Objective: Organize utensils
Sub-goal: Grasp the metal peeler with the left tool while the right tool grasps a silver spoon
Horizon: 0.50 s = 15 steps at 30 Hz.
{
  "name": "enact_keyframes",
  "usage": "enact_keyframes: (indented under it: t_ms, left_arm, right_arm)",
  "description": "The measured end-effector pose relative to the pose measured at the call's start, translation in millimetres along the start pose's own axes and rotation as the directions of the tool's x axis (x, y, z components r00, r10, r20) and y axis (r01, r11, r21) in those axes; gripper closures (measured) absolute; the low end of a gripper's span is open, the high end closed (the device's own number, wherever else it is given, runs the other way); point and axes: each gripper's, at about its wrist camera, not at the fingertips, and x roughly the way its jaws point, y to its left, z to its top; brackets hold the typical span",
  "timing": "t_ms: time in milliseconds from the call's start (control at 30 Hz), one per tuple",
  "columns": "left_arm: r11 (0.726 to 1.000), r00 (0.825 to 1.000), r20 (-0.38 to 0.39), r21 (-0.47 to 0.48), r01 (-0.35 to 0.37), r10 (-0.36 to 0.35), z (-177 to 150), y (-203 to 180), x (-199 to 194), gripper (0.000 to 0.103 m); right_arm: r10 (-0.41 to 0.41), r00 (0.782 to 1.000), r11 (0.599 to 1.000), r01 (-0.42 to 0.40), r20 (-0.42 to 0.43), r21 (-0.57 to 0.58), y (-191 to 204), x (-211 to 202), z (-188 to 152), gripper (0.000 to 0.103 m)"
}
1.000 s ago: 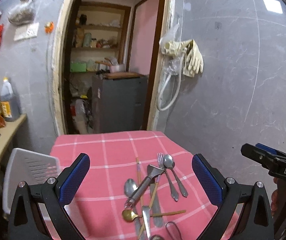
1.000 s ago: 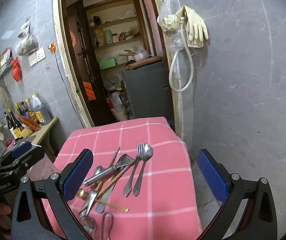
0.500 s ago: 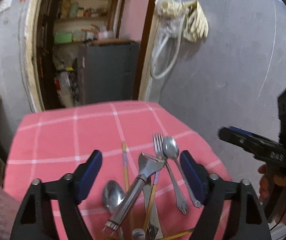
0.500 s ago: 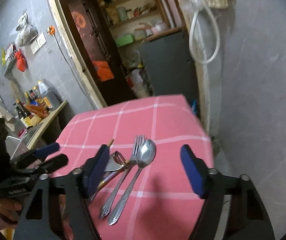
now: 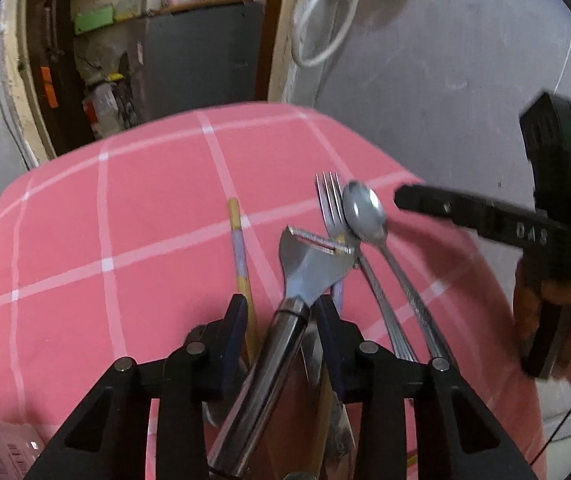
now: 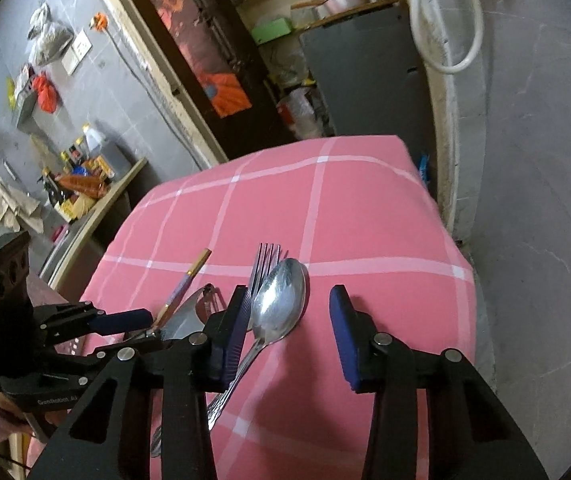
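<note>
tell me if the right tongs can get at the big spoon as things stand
Probably yes. The right tongs are open with the spoon lying between the pads. The fork lies tight against it and might get pinched too.

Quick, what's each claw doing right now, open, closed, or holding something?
Left gripper: nearly closed around the peeler handle; firm grip unclear.
Right gripper: open, straddling the spoon, holding nothing.

A: Is there room past the left gripper [image 5: 281, 316]?
B: Ahead and to its left the pink cloth [image 5: 145, 216] is bare; a chopstick [image 5: 239, 248] lies close by its left finger; the peeler [image 5: 309, 264] fills the gap between the fingers.
A: And the right gripper [image 6: 291, 316]?
B: The spoon [image 6: 279, 300] lies in its gap near the left finger, the fork [image 6: 263, 264] beside it; to its right the cloth is bare up to the grey wall [image 6: 537, 200].
</note>
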Motion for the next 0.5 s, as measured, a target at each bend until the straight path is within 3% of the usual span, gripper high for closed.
enact_keyframes:
  t_ms: [233, 333, 400, 500]
  left_arm:
    - [0.996, 0.994, -0.108, 0.084, -0.017, 0.026, 13, -4, 9, 0.070]
    - [0.995, 0.989, -0.146, 0.101, -0.024, 0.038, 17, -2, 12, 0.075]
    - [0.995, 0.987, -0.154, 0.097, -0.029, 0.044, 21, 0, 12, 0.083]
    - [0.999, 0.988, -0.153, 0.047, -0.011, 0.018, 24, 6, 9, 0.085]
  right_arm:
    - [0.034, 0.993, 0.998, -0.040, -0.111, -0.051, -4, 28, 15, 0.069]
    - [0.038, 0.989, 0.997, -0.048, -0.143, -0.067, -2, 36, 22, 0.078]
    - [0.053, 0.983, 0.996, -0.065, -0.175, -0.064, -1, 42, 23, 0.092]
    - [0.073, 0.979, 0.995, -0.086, -0.190, -0.060, 1, 40, 21, 0.098]
